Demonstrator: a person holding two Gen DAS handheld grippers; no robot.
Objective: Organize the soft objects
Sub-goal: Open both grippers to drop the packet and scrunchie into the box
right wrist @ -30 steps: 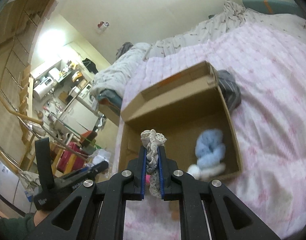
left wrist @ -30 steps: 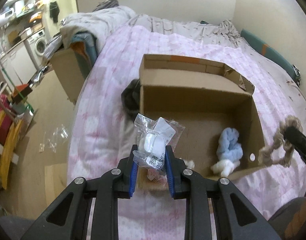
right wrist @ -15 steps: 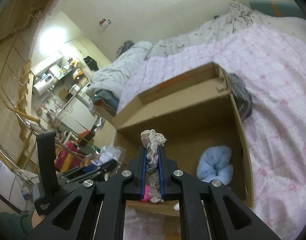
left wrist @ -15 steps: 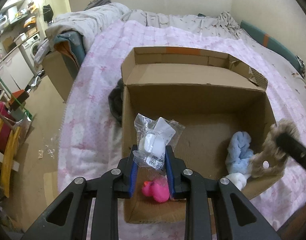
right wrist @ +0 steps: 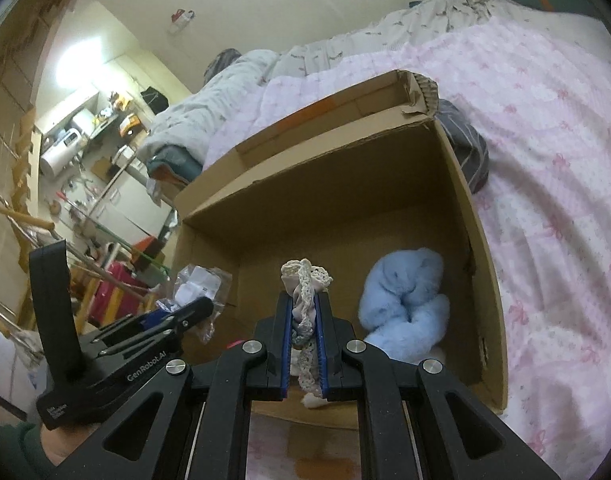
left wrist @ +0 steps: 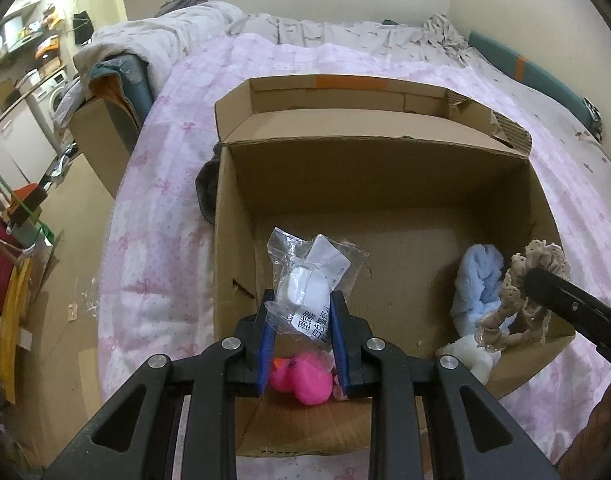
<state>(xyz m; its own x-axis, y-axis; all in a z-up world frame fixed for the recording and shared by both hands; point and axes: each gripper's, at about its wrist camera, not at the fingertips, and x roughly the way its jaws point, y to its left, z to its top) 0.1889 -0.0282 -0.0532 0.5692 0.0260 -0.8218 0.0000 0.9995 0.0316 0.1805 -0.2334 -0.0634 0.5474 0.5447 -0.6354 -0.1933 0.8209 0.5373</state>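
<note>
Left wrist view: the left hand-held gripper (left wrist: 301, 320) clamps a crinkled clear plastic bag (left wrist: 311, 280) with white padding and a printed label over an open corrugated cardboard box (left wrist: 369, 184) on the pink quilted bed (left wrist: 165, 208); a glossy pink toy (left wrist: 305, 378) lies on the box floor. Right wrist view: the right hand-held gripper (right wrist: 304, 320) pinches a beige crocheted lace piece (right wrist: 305, 284) above the box, beside a fluffy pale-blue plush (right wrist: 405, 300) resting inside against the right wall.
</note>
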